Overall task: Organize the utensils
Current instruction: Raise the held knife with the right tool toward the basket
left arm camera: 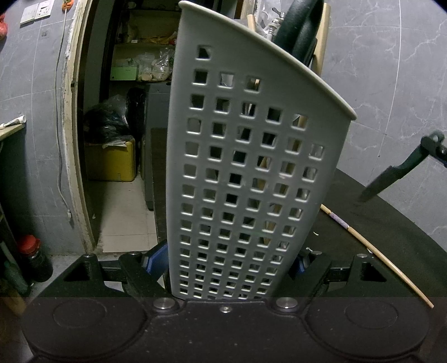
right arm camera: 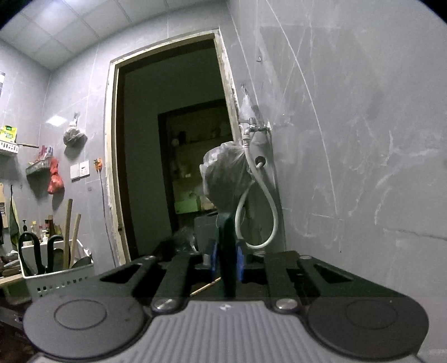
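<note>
Grey plastic is filling most of our left view: we are holding a utensil holder [left arm camera: 251,167] full of square holes, and our left gripper [left arm camera: 226,265] is pinching it near the bottom, with a blue pad [left arm camera: 156,259] pressing on each side. Wooden sticks [left arm camera: 252,22] and a dark round handle [left arm camera: 301,28] are poking out of its top. It is standing so close that it is hiding much of the dark table [left arm camera: 377,229] behind it.

One chopstick [left arm camera: 371,245] is lying on that table, just to the right of the holder. Farther right, a black knife [left arm camera: 396,173] is hanging in the air, gripped at its handle and pointing down to the left.

In the right view, our right gripper [right arm camera: 226,262] is squeezing that knife's handle [right arm camera: 227,245] between its blue pads, edge-on to us. We are looking past it at a grey wall, a tap [right arm camera: 252,125] with a white hose [right arm camera: 257,212], a plastic bag [right arm camera: 223,170] and a dark doorway [right arm camera: 167,145]. A white basket [right arm camera: 58,276] with tools is sitting far to the left.
</note>
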Motion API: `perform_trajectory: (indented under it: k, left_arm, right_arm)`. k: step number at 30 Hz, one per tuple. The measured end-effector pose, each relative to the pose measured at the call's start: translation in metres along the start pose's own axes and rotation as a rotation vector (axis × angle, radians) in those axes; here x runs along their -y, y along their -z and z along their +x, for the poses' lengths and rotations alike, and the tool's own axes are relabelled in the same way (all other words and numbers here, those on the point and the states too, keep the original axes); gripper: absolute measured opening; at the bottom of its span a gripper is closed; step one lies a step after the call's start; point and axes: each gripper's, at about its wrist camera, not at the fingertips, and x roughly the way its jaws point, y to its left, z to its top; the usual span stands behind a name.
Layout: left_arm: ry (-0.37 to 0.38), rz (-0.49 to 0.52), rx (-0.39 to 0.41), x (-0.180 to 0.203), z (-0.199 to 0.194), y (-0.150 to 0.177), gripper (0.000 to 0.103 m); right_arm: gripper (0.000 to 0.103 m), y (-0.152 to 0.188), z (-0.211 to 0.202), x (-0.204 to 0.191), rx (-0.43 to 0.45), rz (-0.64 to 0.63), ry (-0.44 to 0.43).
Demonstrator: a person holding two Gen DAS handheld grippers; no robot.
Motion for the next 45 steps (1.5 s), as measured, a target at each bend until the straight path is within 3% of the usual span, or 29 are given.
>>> perform_trajectory:
  k: [9, 16, 23, 33, 40, 45]
  left_arm:
    - [0.0, 0.001, 0.0, 0.0, 0.0, 0.0, 0.083]
    - [-0.001, 0.001, 0.0, 0.001, 0.0, 0.0, 0.083]
    - [0.0, 0.0, 0.0, 0.002, 0.0, 0.0, 0.083]
    - [-0.01, 0.012, -0.005, 0.005, 0.0, 0.0, 0.083]
    - [-0.011, 0.016, -0.007, 0.008, 0.0, -0.001, 0.083]
    - [-0.006, 0.009, -0.005, 0.007, 0.0, -0.001, 0.083]
  right_arm:
    - [0.013, 0.01, -0.012, -0.001, -0.002, 0.01, 0.009]
    - [0.013, -0.01, -0.012, -0.02, 0.037, -0.04, -0.025]
    - [0.013, -0.04, -0.016, -0.06, 0.081, -0.099, -0.123]
    - [0.013, -0.11, -0.01, -0.1, 0.166, -0.06, -0.326]
    - [0.013, -0.146, 0.017, -0.133, 0.251, -0.07, -0.436]
    - [0.013, -0.149, 0.048, -0.155, 0.238, -0.023, -0.502]
